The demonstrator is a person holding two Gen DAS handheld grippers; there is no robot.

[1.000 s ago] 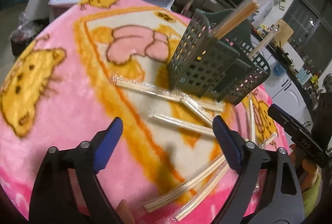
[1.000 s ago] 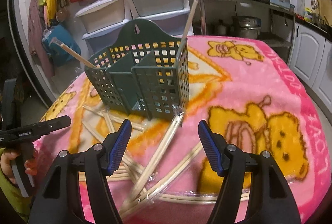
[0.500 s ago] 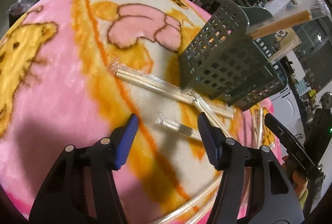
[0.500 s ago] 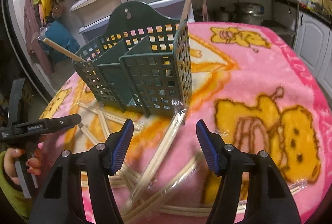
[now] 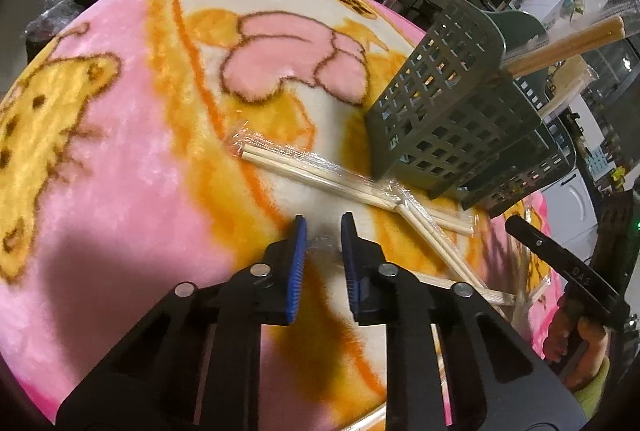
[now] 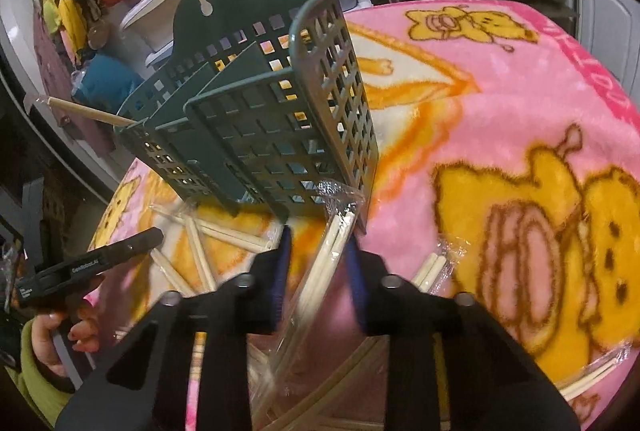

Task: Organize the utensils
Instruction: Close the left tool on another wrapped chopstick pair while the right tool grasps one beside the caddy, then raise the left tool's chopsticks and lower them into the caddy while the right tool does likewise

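The wrapped chopsticks (image 6: 334, 251) lie scattered on the worktop (image 5: 132, 199), which is covered by a pink cartoon blanket, around the foot of a green lattice utensil caddy (image 6: 280, 135). A few pairs already stand in the caddy, their tops leaning out at 12 and 9 o'clock in the right wrist view.

One wrapped pair runs between the blue pads of the right tongs (image 6: 318, 251), its tip just short of the caddy's base. The jaws are narrowed around it, but whether they actually pinch it I cannot tell.

The left tongs (image 5: 323, 231) are nearly closed over a crinkle of clear wrapper; a firm grip on chopsticks is not visible. More pairs (image 5: 304, 169) lie at 12 o'clock of them.

Likely trouble: the slick film could let a pair slip or swing as it lifts, and a pinch on wrapper alone may tear it. Crossed pairs could drag along, and either tongs might nudge the light caddy over.
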